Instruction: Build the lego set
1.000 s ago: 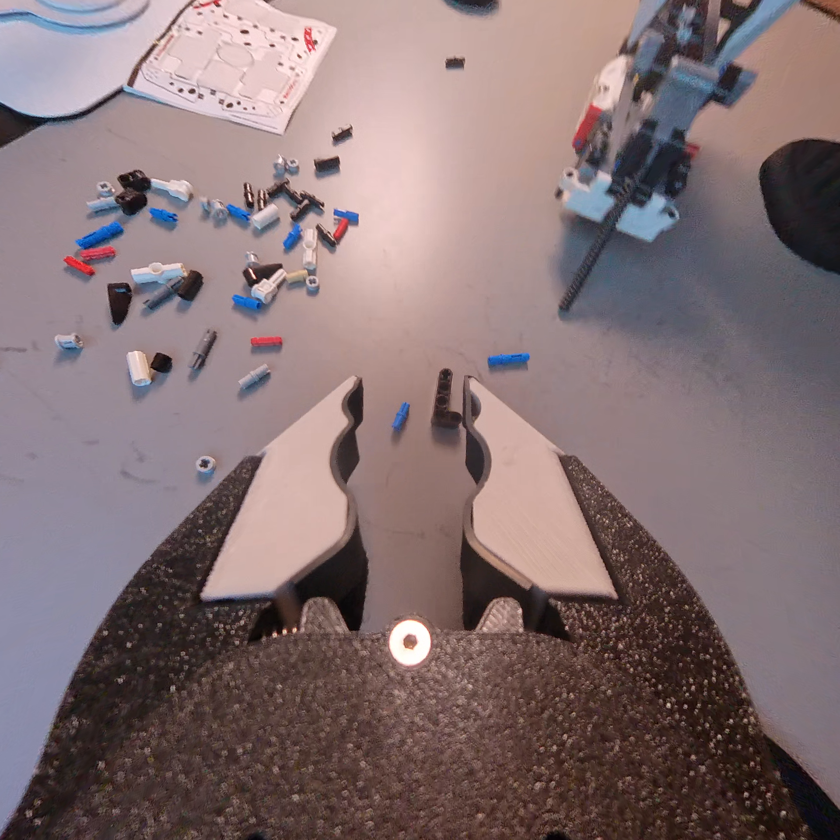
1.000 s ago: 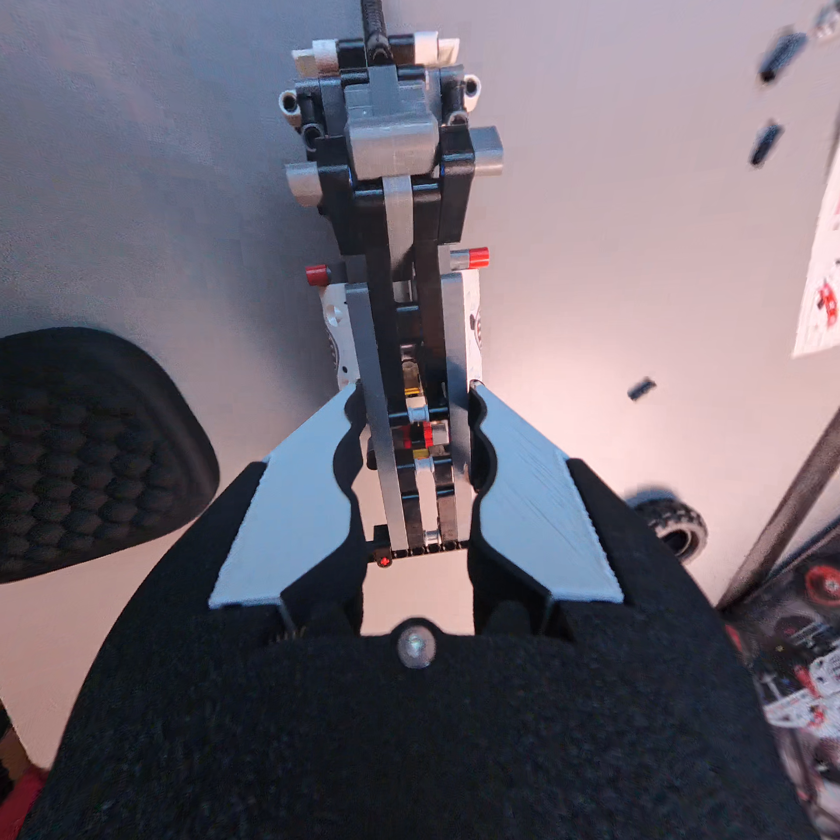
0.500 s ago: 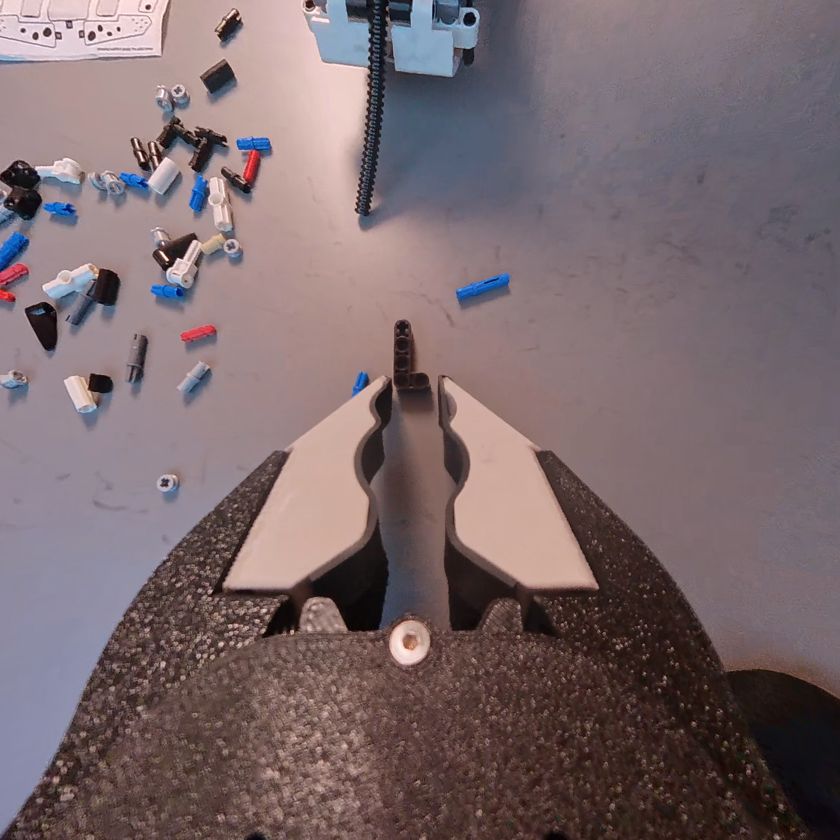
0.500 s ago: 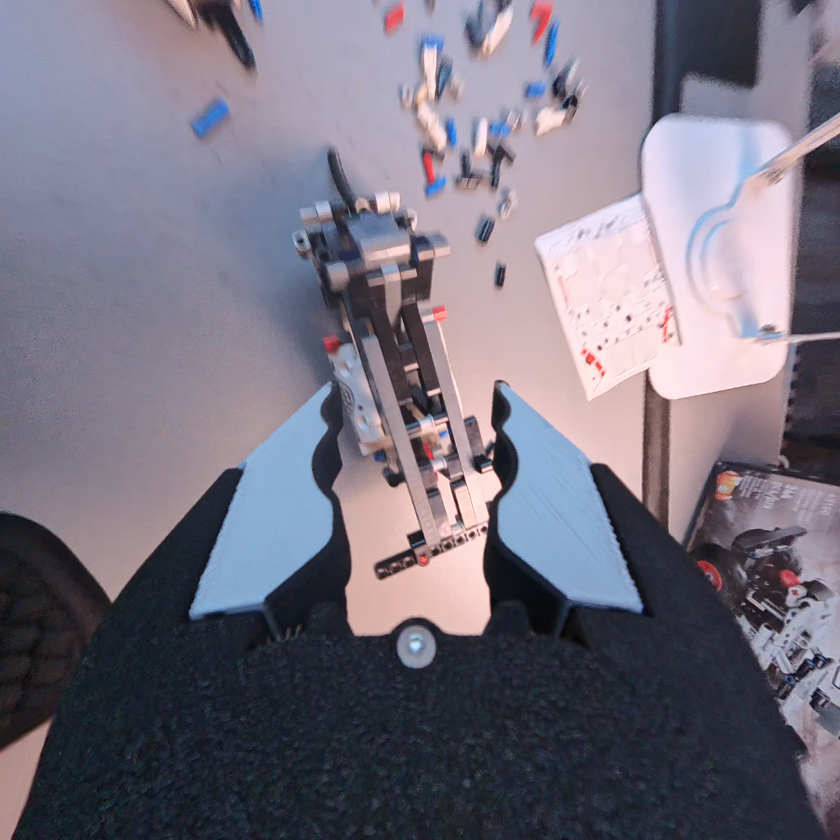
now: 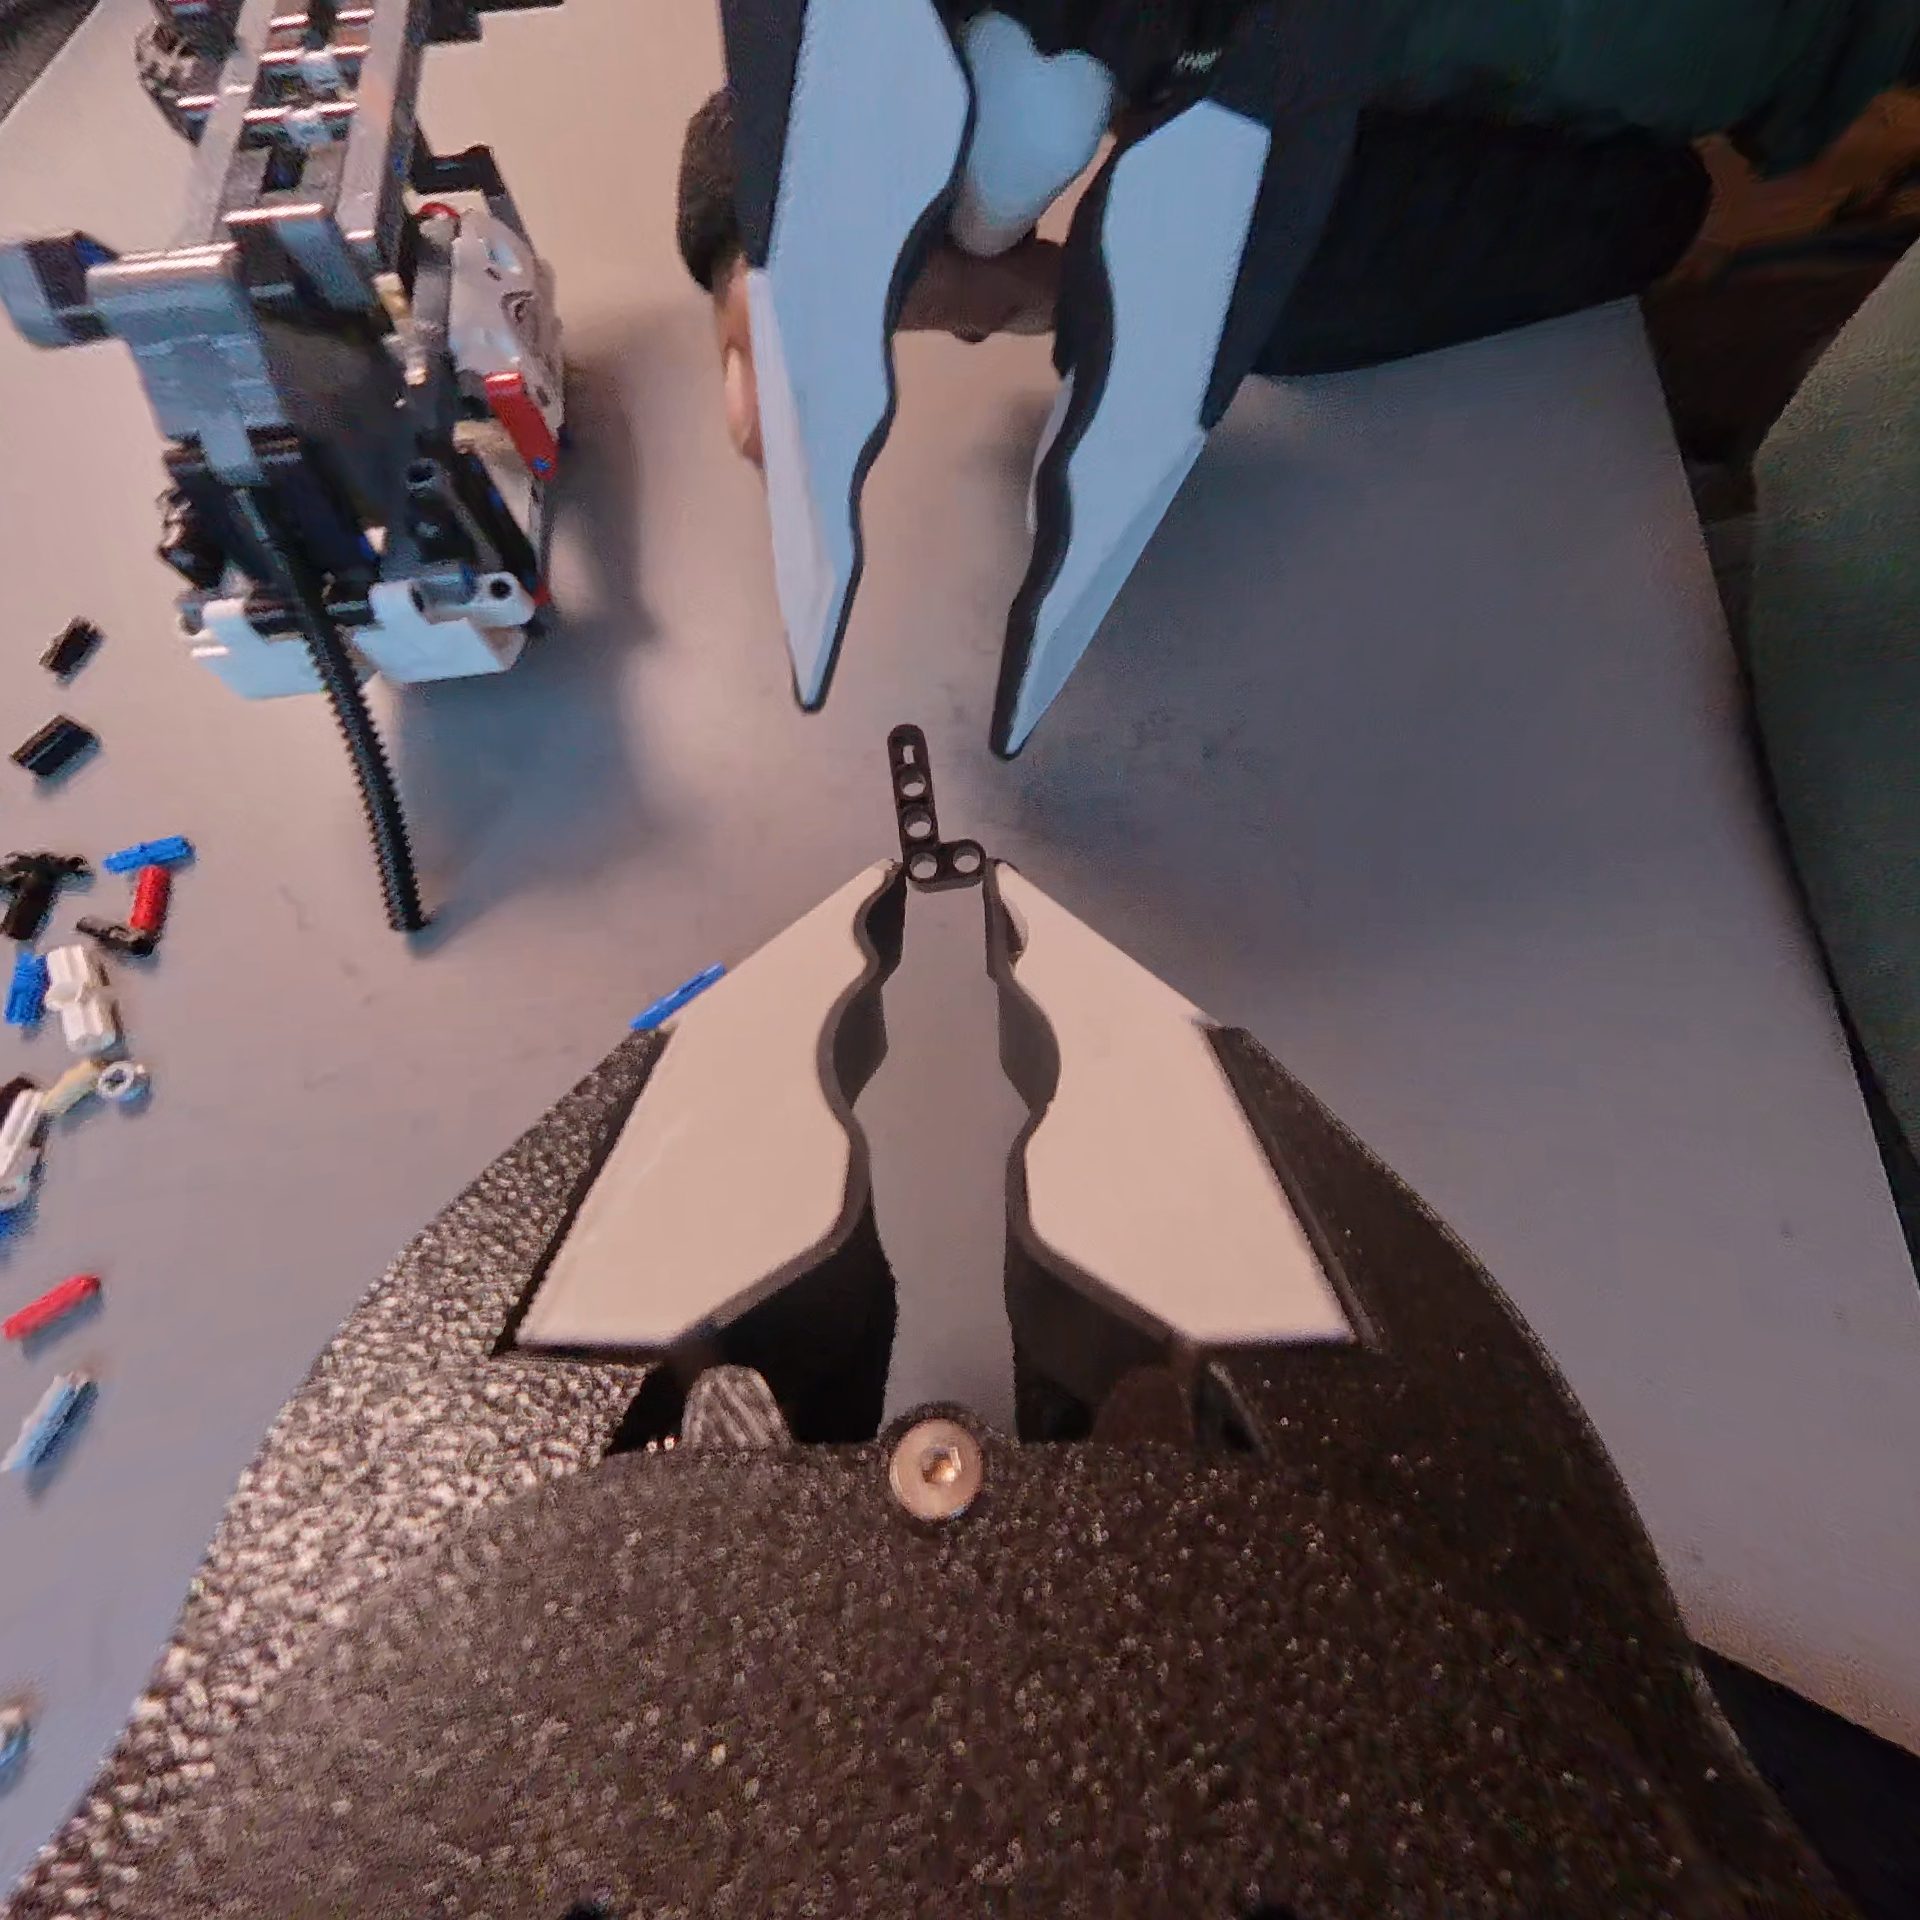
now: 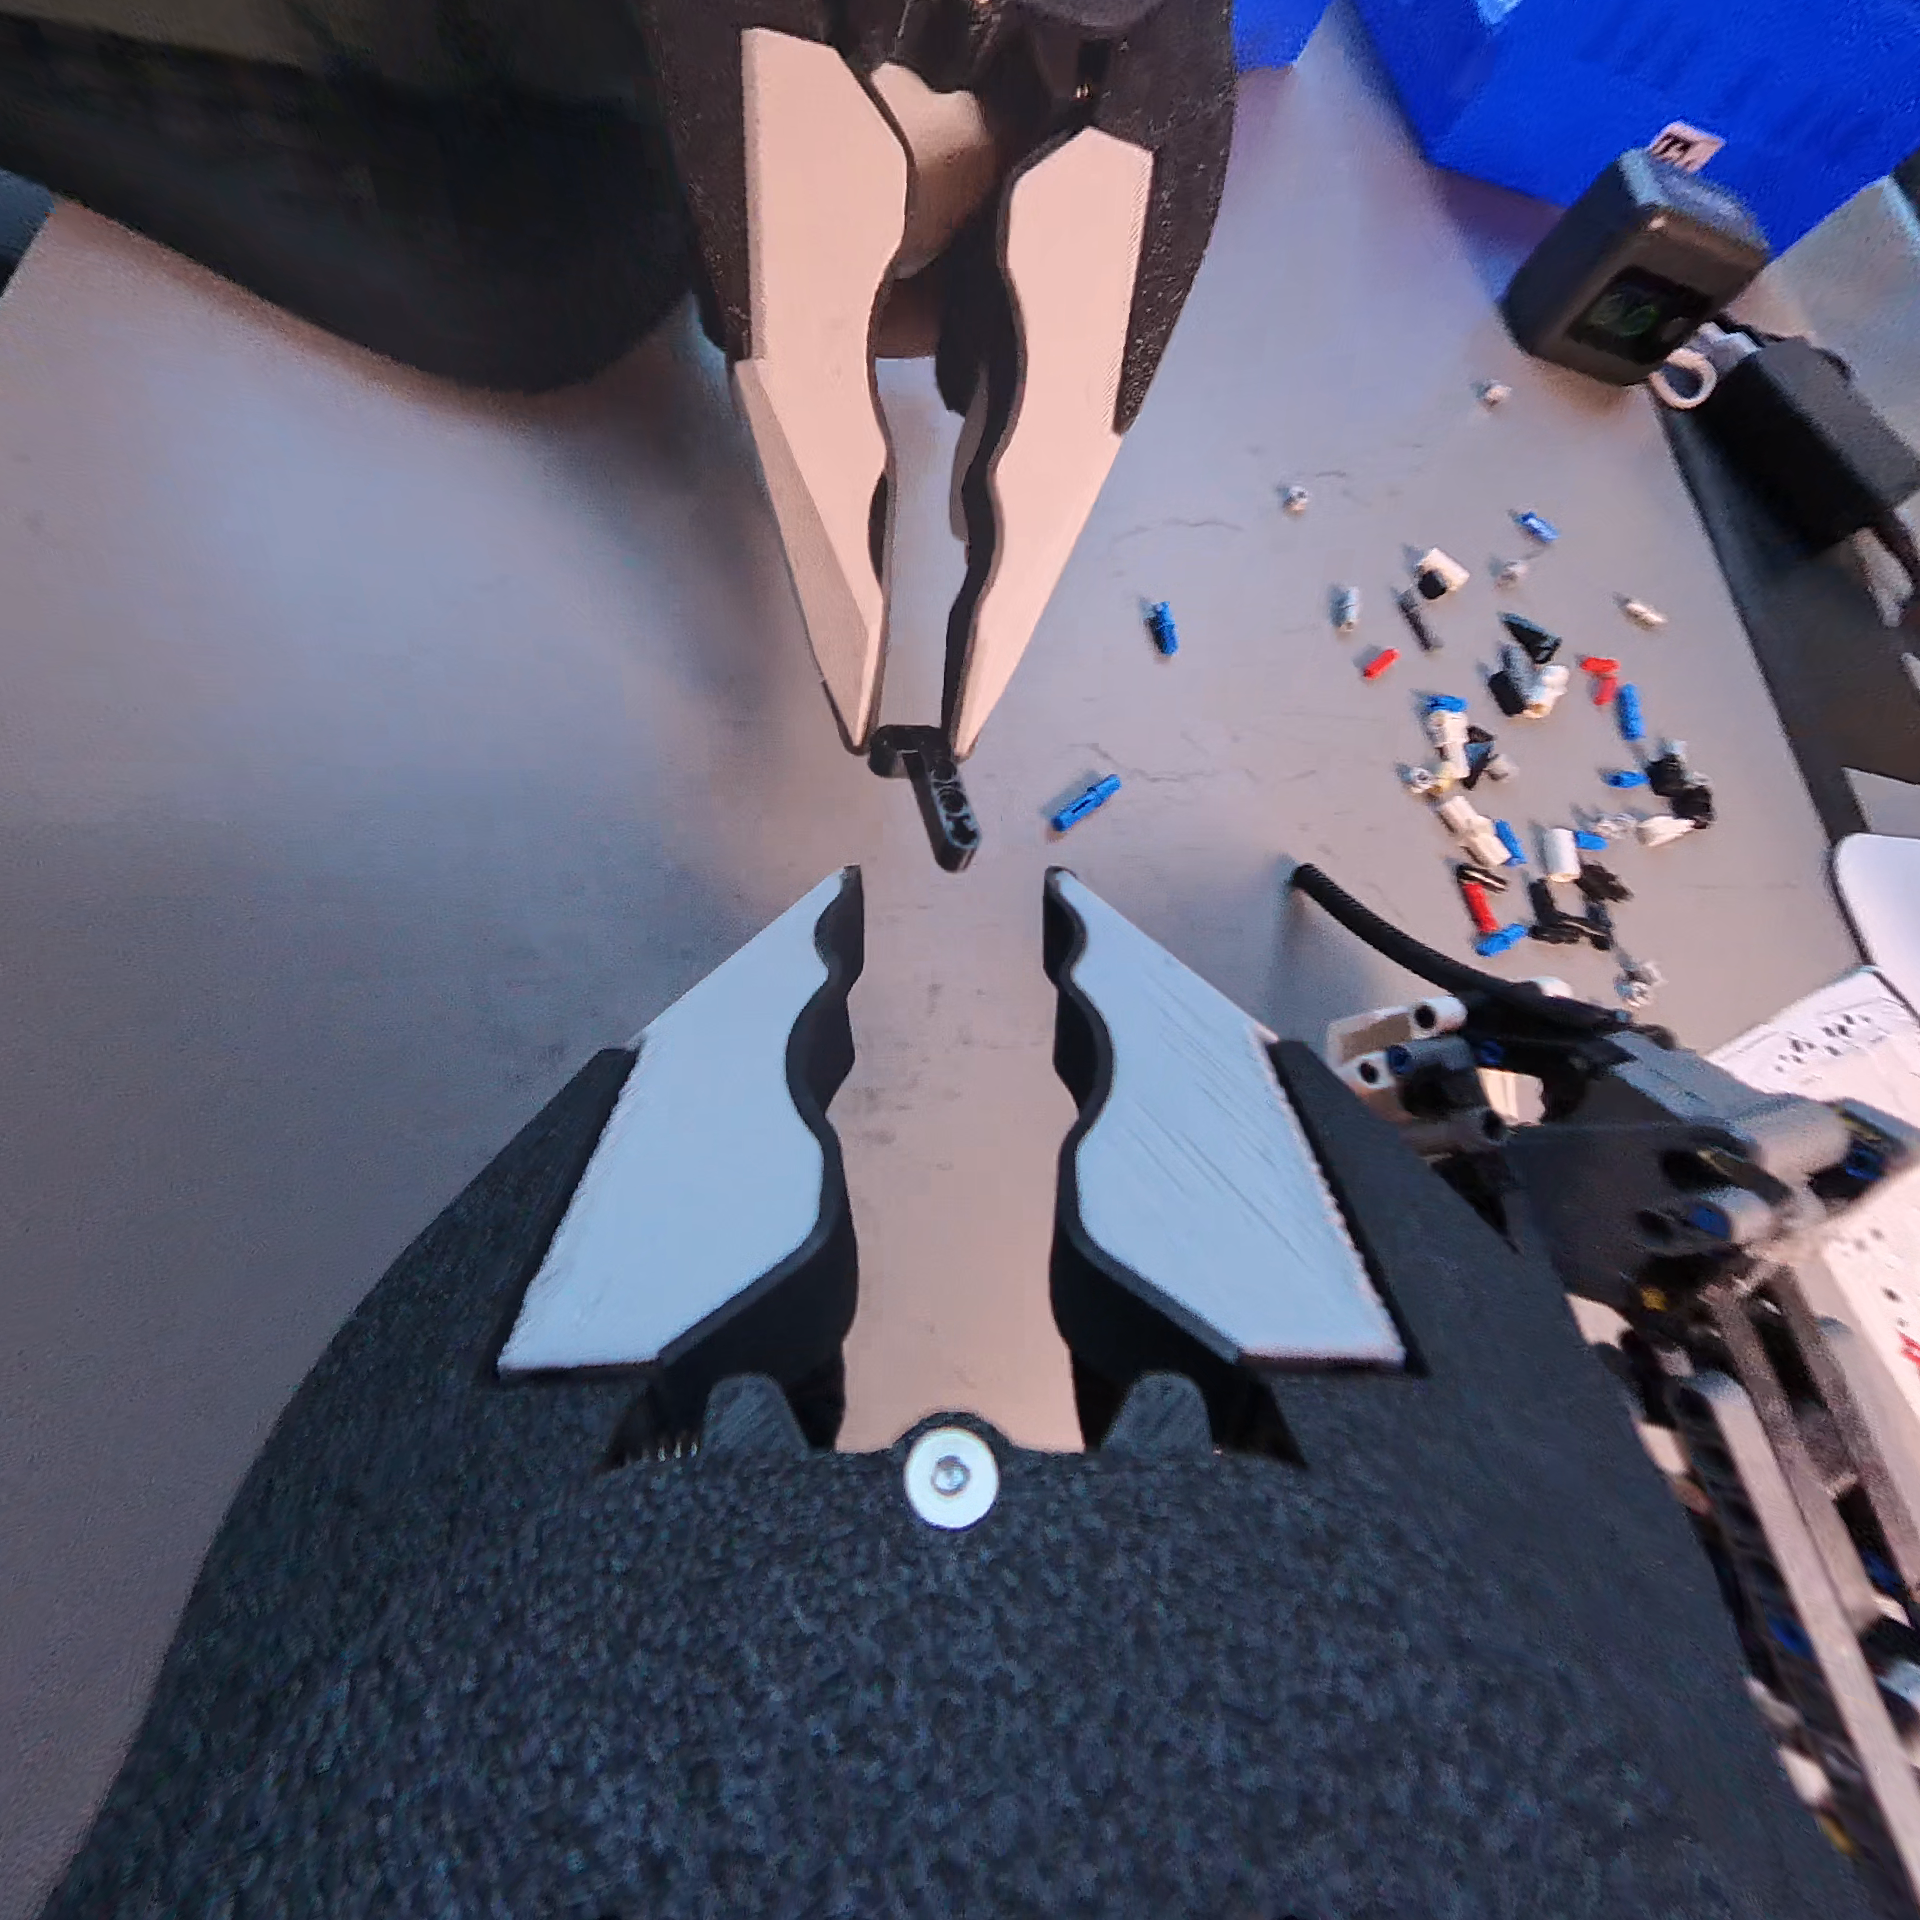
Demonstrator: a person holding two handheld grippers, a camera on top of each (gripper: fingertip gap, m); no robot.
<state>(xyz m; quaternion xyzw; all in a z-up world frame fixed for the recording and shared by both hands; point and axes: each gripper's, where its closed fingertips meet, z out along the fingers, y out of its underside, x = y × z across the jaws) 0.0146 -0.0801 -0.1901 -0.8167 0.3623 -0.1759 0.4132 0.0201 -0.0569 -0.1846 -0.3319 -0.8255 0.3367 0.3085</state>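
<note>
My left gripper (image 5: pixel 943 864) is shut on the short leg of a black L-shaped beam (image 5: pixel 921 810), lifted above the grey table (image 5: pixel 1455 831); its long leg points forward. The beam also shows in the right wrist view (image 6: pixel 935 795), held by the left gripper (image 6: pixel 906 746). My right gripper (image 6: pixel 953 873) is open and empty, facing the left one, its tips just short of the beam's free end; it also shows in the left wrist view (image 5: pixel 902 717). The partly built model (image 5: pixel 343 416) stands at the left, and at the right in the right wrist view (image 6: pixel 1621 1153).
Loose small pieces (image 5: pixel 73 977) lie scattered left of the model, and at the right in the right wrist view (image 6: pixel 1527 769). A black ribbed hose (image 5: pixel 364 769) trails from the model. A blue pin (image 6: pixel 1084 801) lies near the beam. A blue box (image 6: pixel 1621 94) and a black camera (image 6: pixel 1631 270) sit at the far edge. The tips of both grippers are at nearly the same place.
My left gripper closed on the black L-beam and lifted it. My right gripper let go of the model, which now stands alone, and swung round to face the left gripper.
</note>
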